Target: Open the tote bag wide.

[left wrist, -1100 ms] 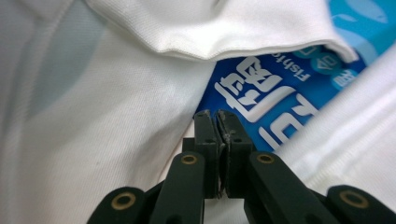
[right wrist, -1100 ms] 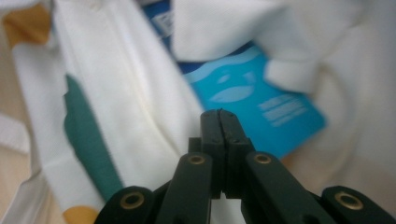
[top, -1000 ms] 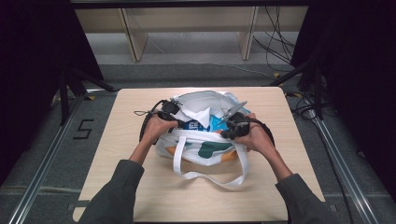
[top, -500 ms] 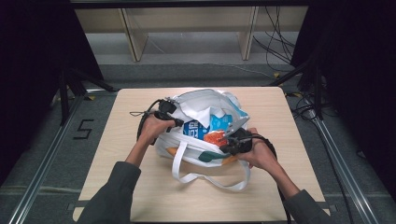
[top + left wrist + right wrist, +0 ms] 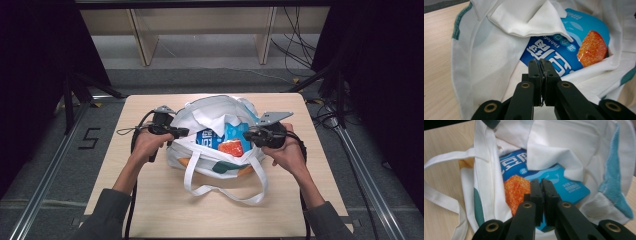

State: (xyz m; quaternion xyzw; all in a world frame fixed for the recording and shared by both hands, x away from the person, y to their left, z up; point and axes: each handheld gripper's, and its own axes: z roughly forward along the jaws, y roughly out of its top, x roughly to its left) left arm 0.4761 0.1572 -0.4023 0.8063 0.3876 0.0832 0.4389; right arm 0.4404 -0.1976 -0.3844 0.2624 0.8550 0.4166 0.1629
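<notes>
Bag: a white cloth tote bag (image 5: 215, 145) lies on its side at the middle of the tabletop (image 5: 150, 200), nearer the far edge, mouth spread wide and facing up toward the person.
Contents: a blue snack packet (image 5: 566, 55) with an orange picture lies inside the mouth, part-covered by a white fabric flap (image 5: 529, 20).
Handles: one long white strap (image 5: 225, 192) loops loose toward the near edge.
Left gripper: the left gripper (image 5: 181, 132) sits at the bag's left rim, jaws clenched together; whether they pinch a thin fold of cloth I cannot tell.
Right gripper: the right gripper (image 5: 248, 135) sits at the bag's right rim, jaws likewise closed, grip on cloth not clear.
Step in hand: it looks like holding the mouth open from both sides.
Doing it well: I judge it best to pull the two rims apart evenly and slightly upward, keeping the packet from sliding out and the strap from snagging.
High view adds: both hands, the strap loop, and the bag's place on the tabletop.
Gripper views add: the packet's print, the flap's folds, the teal trim (image 5: 616, 170) on the rim, and the closed jaws seen close.
</notes>
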